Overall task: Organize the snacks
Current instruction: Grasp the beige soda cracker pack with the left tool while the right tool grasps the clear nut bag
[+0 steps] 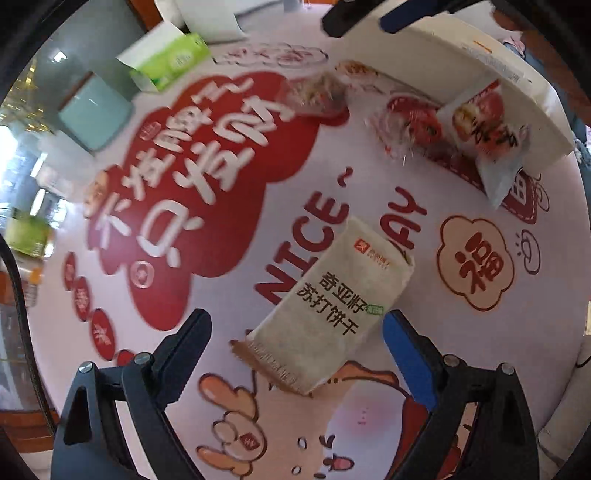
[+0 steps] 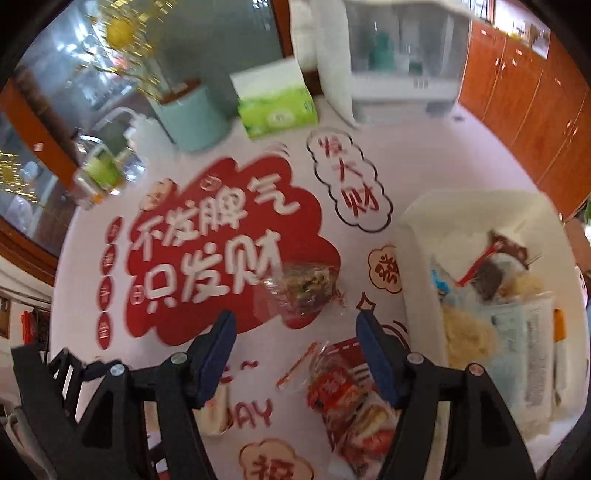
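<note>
A beige soda cracker pack (image 1: pixel 328 306) lies on the printed tablecloth between my open left gripper's (image 1: pixel 295 332) fingers, which do not touch it. A clear nut snack bag (image 1: pixel 321 94) and a red-and-white snack pack (image 1: pixel 410 125) lie farther off. Another red snack pack (image 1: pixel 484 129) leans on the white box (image 1: pixel 443 74). My right gripper (image 2: pixel 295 339) is open and empty above the cloth, with the clear nut bag (image 2: pixel 303 284) just ahead and a red snack pack (image 2: pixel 343 398) between and below its fingers. The white box (image 2: pixel 417 258) at right holds several snacks.
A green tissue box (image 2: pixel 273 107), a teal canister (image 2: pixel 192 114) and a white appliance (image 2: pixel 402 66) stand at the table's far side. Wooden cabinets (image 2: pixel 524 110) lie beyond on the right. The right gripper shows at the top of the left wrist view (image 1: pixel 362 18).
</note>
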